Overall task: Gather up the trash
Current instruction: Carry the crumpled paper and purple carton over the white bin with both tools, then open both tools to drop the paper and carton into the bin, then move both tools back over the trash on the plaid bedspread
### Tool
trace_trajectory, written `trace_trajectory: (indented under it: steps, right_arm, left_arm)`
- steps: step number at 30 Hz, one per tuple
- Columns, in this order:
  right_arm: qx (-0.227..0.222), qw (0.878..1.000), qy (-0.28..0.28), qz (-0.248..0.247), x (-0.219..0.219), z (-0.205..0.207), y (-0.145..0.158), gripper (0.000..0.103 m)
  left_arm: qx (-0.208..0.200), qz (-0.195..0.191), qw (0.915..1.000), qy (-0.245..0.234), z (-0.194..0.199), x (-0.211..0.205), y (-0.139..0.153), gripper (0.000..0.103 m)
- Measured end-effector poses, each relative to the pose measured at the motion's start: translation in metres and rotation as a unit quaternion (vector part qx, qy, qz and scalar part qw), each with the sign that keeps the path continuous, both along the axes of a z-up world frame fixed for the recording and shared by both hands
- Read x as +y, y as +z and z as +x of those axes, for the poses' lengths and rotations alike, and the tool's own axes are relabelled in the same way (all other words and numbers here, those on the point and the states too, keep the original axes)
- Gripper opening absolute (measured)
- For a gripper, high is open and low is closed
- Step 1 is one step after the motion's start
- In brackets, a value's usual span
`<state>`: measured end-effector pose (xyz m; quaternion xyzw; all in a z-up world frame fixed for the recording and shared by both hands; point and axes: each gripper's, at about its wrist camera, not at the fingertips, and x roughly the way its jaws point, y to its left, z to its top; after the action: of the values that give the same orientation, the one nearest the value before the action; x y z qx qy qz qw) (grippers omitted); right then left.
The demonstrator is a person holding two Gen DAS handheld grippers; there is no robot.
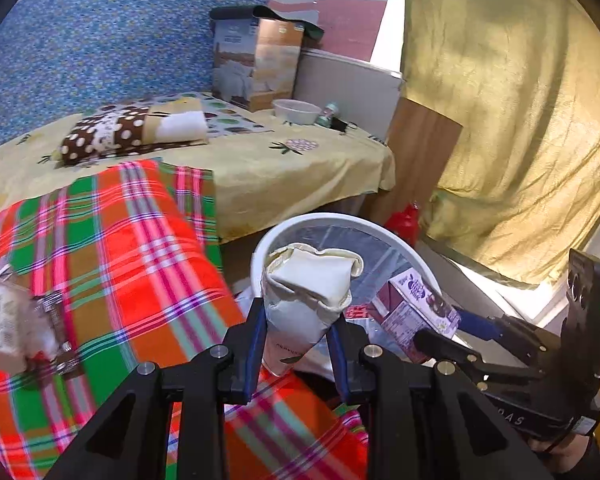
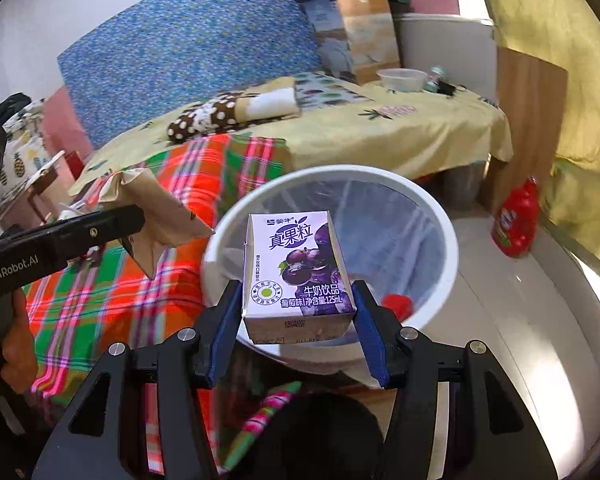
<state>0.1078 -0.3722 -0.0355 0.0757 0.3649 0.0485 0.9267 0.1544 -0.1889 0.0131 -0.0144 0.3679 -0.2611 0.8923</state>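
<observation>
My left gripper (image 1: 298,320) is shut on a crushed cream paper cup (image 1: 308,296), held just before the near rim of a white trash bin (image 1: 340,222) lined with a clear bag. My right gripper (image 2: 296,300) is shut on a purple grape milk carton (image 2: 296,272) held over the same bin (image 2: 440,216). The carton (image 1: 412,312) and right gripper also show at the right of the left wrist view. The left gripper and its cup (image 2: 156,216) show at the left of the right wrist view. A red scrap (image 2: 396,306) lies inside the bin.
A red-green plaid blanket (image 1: 132,260) covers the bed at left, with wrappers (image 1: 16,328) lying on it. Behind are a yellow sheet (image 1: 292,168), a polka-dot pillow (image 1: 112,132), a box (image 1: 256,64) and a bowl (image 1: 296,112). A red bottle (image 2: 516,220) stands right of the bin.
</observation>
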Motion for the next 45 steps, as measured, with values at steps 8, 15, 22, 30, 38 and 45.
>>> trace_trajectory:
  steps: [8, 15, 22, 30, 38, 45]
  right_arm:
    - [0.019, 1.0, -0.018, -0.002, -0.014, 0.004, -0.008, 0.056]
    - [0.025, 1.0, -0.015, -0.01, -0.018, 0.008, -0.011, 0.057]
    - [0.017, 1.0, -0.019, -0.018, -0.02, 0.01, -0.01, 0.057]
    - [-0.009, 0.999, -0.032, -0.021, -0.025, 0.003, 0.002, 0.057]
    - [-0.017, 0.999, -0.029, -0.02, -0.02, -0.003, 0.008, 0.057]
    - [-0.027, 1.0, -0.001, -0.013, -0.001, -0.008, 0.013, 0.057]
  left_arm:
    - [0.018, 0.003, 0.9995, -0.025, 0.017, -0.027, -0.016, 0.029]
    - [0.031, 0.013, 0.9988, -0.037, 0.027, -0.041, -0.029, 0.03]
    - [0.032, 0.017, 0.9986, -0.039, 0.032, -0.047, -0.033, 0.03]
    - [0.025, 0.013, 0.9991, -0.032, 0.027, -0.039, -0.029, 0.03]
    - [0.026, 0.005, 0.9995, -0.018, 0.011, -0.019, -0.024, 0.03]
    - [0.021, 0.007, 0.9997, 0.001, -0.009, 0.002, -0.019, 0.03]
